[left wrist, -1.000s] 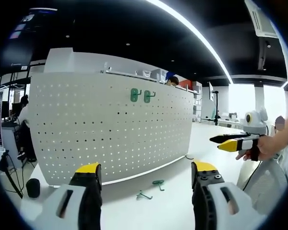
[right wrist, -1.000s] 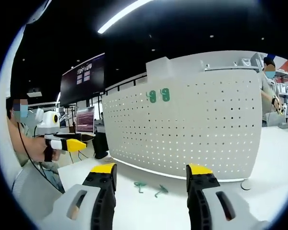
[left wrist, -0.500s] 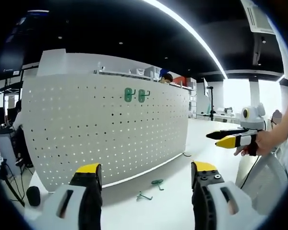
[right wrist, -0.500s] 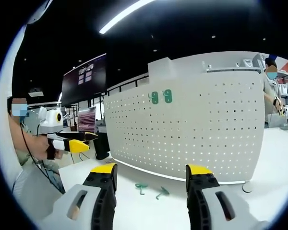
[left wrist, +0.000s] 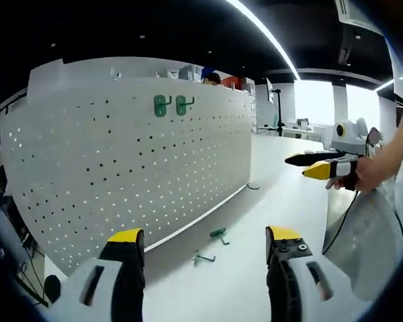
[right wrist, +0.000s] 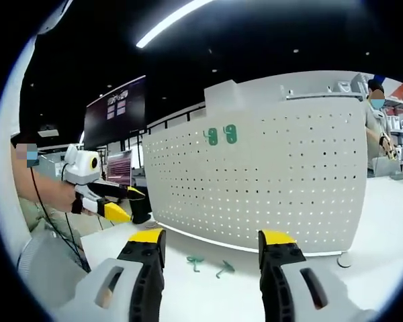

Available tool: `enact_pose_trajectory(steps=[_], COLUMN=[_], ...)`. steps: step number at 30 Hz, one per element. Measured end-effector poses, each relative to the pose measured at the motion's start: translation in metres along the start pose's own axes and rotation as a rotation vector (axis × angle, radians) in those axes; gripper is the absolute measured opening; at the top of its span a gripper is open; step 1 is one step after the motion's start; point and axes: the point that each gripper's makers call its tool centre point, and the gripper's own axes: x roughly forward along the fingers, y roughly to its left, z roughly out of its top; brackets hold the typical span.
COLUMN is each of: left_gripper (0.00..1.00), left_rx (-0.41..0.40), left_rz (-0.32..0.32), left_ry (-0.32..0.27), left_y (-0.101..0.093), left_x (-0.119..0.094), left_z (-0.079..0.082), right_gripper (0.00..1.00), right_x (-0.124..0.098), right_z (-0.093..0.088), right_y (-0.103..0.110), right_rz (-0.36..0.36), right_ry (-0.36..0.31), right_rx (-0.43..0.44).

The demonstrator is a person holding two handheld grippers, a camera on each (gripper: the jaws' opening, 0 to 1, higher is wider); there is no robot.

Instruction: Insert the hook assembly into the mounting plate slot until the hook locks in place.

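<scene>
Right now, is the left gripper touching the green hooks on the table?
Apart. The left gripper view shows bare table between the left gripper and the green hooks.

Loose green hooks (left wrist: 211, 245) on table too small for detail.

The curved white perforated metal panel (left wrist: 134, 168) across the middle of the frame looks matt and smooth — painted sheet. The two small green hooks (left wrist: 211, 245) at lower centre look like coated wire, lying on a smooth white tabletop (left wrist: 289, 201) with a soft sheen — faintly reflective.
</scene>
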Motion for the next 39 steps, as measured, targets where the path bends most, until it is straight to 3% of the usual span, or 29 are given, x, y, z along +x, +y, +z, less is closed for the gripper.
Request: enact_pose_trajectory(steps=[7,9,22,39], left_gripper=[0.77,0.78,0.77,0.76], left_rx=[0.035,0.059,0.068,0.093], left_rz=[-0.076,-0.107,-0.206,-0.259], left_ry=[0.076,0.122,0.251,0.403], left_y=[-0.005,-0.005,-0.005,-0.006], left_x=[0.010,0.012,0.028,0.048], left_z=[-0.009,-0.016,-0.032,-0.062], right_gripper=[0.54,0.53,0.53,0.52], right_x=[-0.004,-0.005,-0.006,-0.012], right_z=[0.001,0.001,0.001,-0.002], right_y=[-0.002,-0.002,-0.001,-0.004], right_rz=[-0.003,-0.004,0.000,-0.003], right_ry=[-0.002,-0.002,-0.004,0.009], right_rx=[0.004,0.003,-0.001,-0.009])
